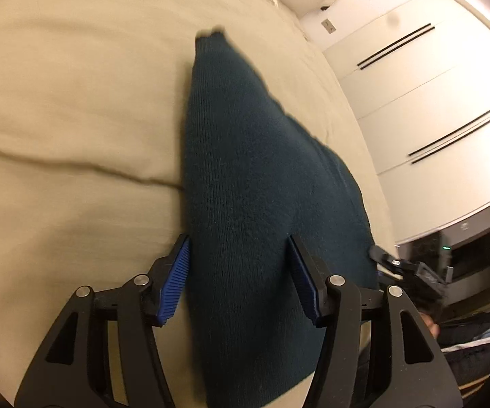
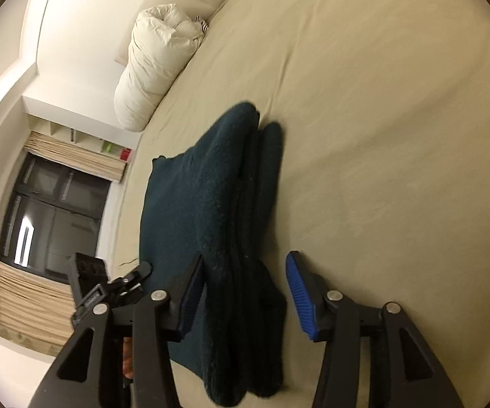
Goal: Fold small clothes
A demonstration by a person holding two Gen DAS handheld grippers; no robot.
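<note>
Teal knit, thick and fuzzy, makes up the folded garment (image 1: 245, 176) that lies on the cream bed sheet (image 1: 75, 102). From the left wrist view it runs away from the camera as a long tapering shape, its far end narrowing toward the head of the bed. The left tongs (image 1: 240, 272) are spread wide, one blue ribbed pad (image 1: 177, 282) just off the garment's edge over the sheet and the other over the knit; whether either pad touches the cloth is hard to judge through the blur.

From the right wrist view the same garment (image 2: 194, 210) shows as a stack of layers, with the folded edges bunched along the side facing the open sheet (image 2: 398, 136). The right tongs (image 2: 245, 289) are also spread, straddling the near end of the stack, gripping nothing. One finger sits against the top layer, while the blue pad (image 2: 299, 295) on the other finger is over bare sheet, apart from the cloth.

Beyond the garment a rolled white duvet (image 2: 156, 68) rests at the bed's far edge, and a dark window (image 2: 51, 214) with beige curtains fills the wall behind. White cupboard doors (image 1: 415, 85) stand past the bed in the left view.
</note>
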